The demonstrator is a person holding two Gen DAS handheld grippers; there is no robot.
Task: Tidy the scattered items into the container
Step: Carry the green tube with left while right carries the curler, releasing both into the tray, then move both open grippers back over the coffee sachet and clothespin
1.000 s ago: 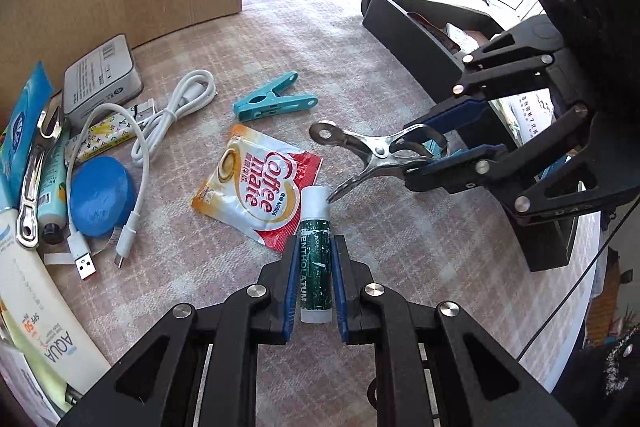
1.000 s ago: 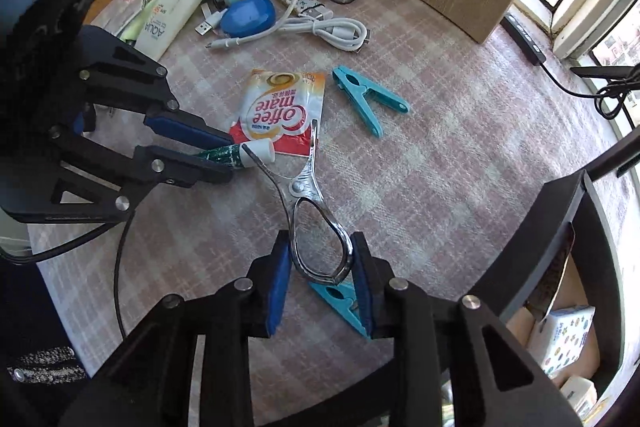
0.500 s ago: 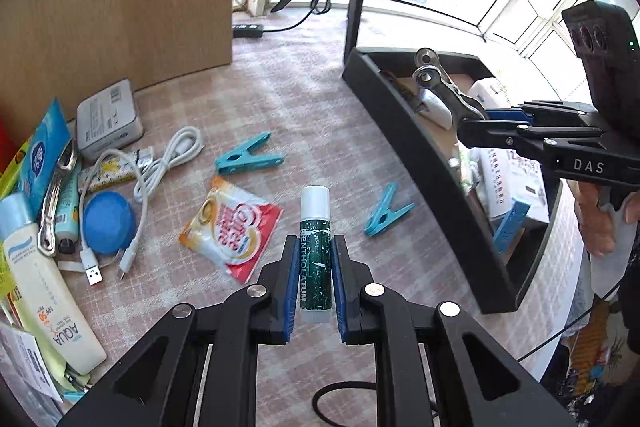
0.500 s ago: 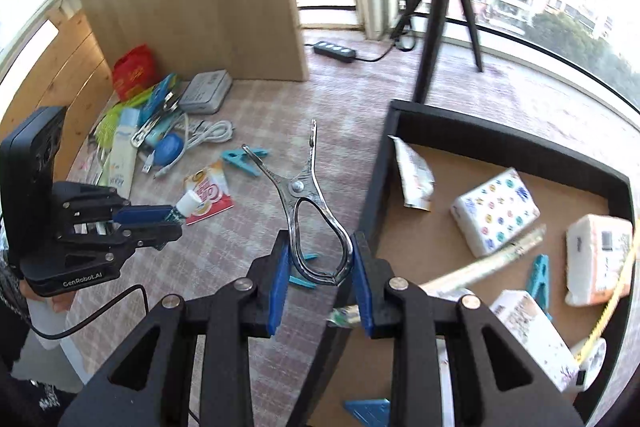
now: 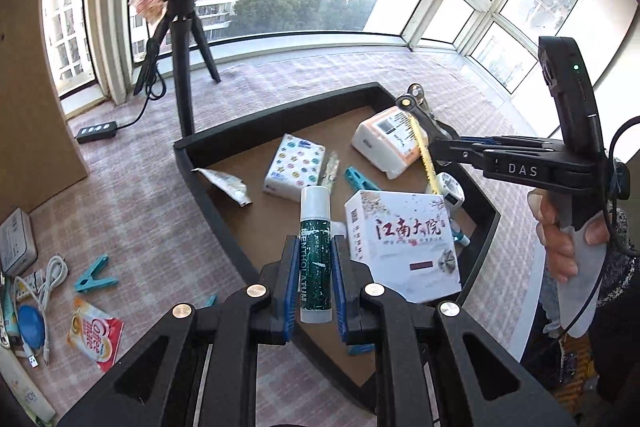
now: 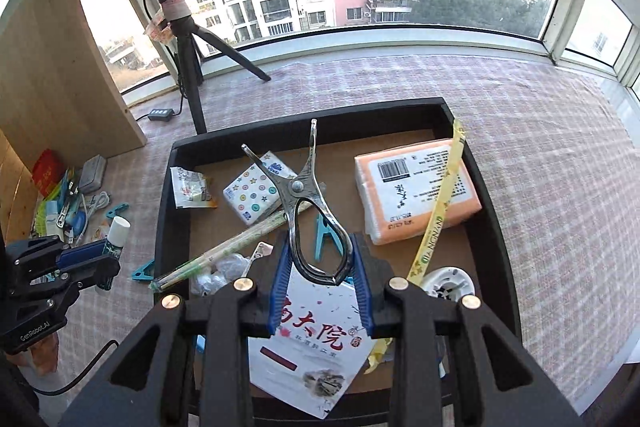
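While both grippers hang over the tray, here's how it stands:

Left gripper (image 5: 315, 279): pads nearly together, clamped on the green lip balm tube (image 5: 315, 251), white cap pointing forward, tube lying along the fingers.

Right gripper (image 6: 322, 277): jaws partway apart, pinching the loop handles of the metal clip (image 6: 310, 211), prongs fanning forward over the tray's contents.

Container: the black tray (image 6: 168, 187) already holds a spotted tissue pack (image 6: 256, 193), an orange tissue pack (image 6: 416, 191), a white printed box (image 6: 316, 355), wrapped chopsticks (image 6: 224, 251) and a teal peg (image 6: 326, 233).

Tube vs tray: in the left wrist view it sits above the tray's near wall, cap over the floor beside the white box. From the right wrist view it looks a touch outside the left wall, so I can't tell if it has fully cleared the rim.

Clip vs tray: well inside, above the middle.

Risk one: letting the tube go too early could bounce it off the wall onto the checked cloth (image 5: 160, 227).

Risk two: it's round, so it may roll on landing.

Risk three: the clip's prongs could snag the yellow strip (image 6: 438, 211).

Left outside: coffee creamer sachet (image 5: 94, 335), white cable (image 5: 44, 275), teal peg (image 5: 94, 273).
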